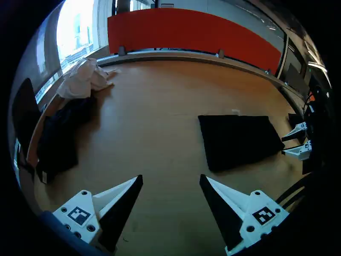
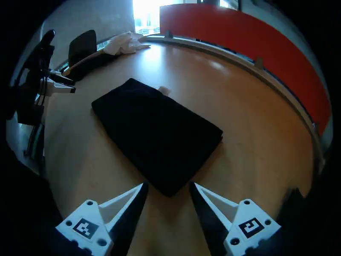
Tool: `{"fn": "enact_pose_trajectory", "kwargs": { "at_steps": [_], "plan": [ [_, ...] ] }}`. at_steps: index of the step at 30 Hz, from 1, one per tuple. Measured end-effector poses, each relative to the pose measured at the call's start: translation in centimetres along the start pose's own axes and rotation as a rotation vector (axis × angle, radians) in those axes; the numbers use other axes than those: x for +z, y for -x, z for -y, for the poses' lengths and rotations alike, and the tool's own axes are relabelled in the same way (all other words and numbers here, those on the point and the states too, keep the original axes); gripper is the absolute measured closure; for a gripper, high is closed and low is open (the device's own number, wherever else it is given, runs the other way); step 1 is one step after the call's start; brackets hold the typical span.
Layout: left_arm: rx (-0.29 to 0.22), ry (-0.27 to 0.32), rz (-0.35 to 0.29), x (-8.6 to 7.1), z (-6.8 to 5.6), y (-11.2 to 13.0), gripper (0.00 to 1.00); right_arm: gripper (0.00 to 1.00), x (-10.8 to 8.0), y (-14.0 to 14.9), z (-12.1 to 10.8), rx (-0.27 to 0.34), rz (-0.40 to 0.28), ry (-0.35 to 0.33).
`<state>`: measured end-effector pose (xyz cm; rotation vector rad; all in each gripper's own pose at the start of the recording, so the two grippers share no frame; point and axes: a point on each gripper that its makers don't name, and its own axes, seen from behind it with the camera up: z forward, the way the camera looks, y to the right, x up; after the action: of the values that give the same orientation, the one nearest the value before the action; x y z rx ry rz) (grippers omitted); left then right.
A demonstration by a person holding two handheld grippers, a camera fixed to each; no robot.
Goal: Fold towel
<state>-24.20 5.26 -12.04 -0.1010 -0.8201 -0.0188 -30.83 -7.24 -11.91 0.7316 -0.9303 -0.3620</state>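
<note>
Tools on both hands stand open. In the left gripper view the left tool (image 1: 170, 179) has its two dark-faced fingers spread wide over bare wood, with nothing between them and nothing touching them. In the right gripper view the right tool (image 2: 168, 185) has its fingers somewhat closer together but still apart, and the near corner of the towel (image 2: 157, 132) lies in the gap between the fingertips; neither finger can be seen pressing on it. The towel is black and folded into a thick, flat rectangle that lies on the wooden table (image 2: 255, 141), turned at an angle to the right tool so that one corner points toward it. A small white tag (image 2: 164, 89) peeks out at the towel's far edge. From the left tool the towel lies ahead and to the right, well apart from its fingers, and the other tool's white fingers show just past the towel's right edge. Farther out, a heap of white cloth (image 1: 85, 77) rests near the far left corner of the table, with a dark bundle (image 1: 59, 132) on the table edge just in front of it. A red panel (image 1: 192, 34) stands along the table's far side, and a bright window (image 1: 76, 34) lies behind the white cloth. A dark chair back (image 2: 83, 47) rises beyond the table in the right gripper view.
</note>
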Motion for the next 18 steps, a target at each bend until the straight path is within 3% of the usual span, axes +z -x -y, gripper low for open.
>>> {"fn": "enact_pose_trajectory", "kwargs": {
  "at_steps": [8,16,18],
  "plan": [
    [-0.005,-0.006,0.000,-0.47,0.53,0.17,0.00,0.61,0.28,0.74,0.23,0.010,0.029,-0.019],
    [-0.003,-0.010,0.002,-0.60,0.79,0.37,0.00,0.81,0.23,0.60,0.16,-0.004,0.027,-0.010],
    [-0.003,-0.010,0.003,-0.60,0.84,0.39,0.00,0.90,0.19,0.49,0.02,-0.005,0.024,-0.004]
  ]
}}
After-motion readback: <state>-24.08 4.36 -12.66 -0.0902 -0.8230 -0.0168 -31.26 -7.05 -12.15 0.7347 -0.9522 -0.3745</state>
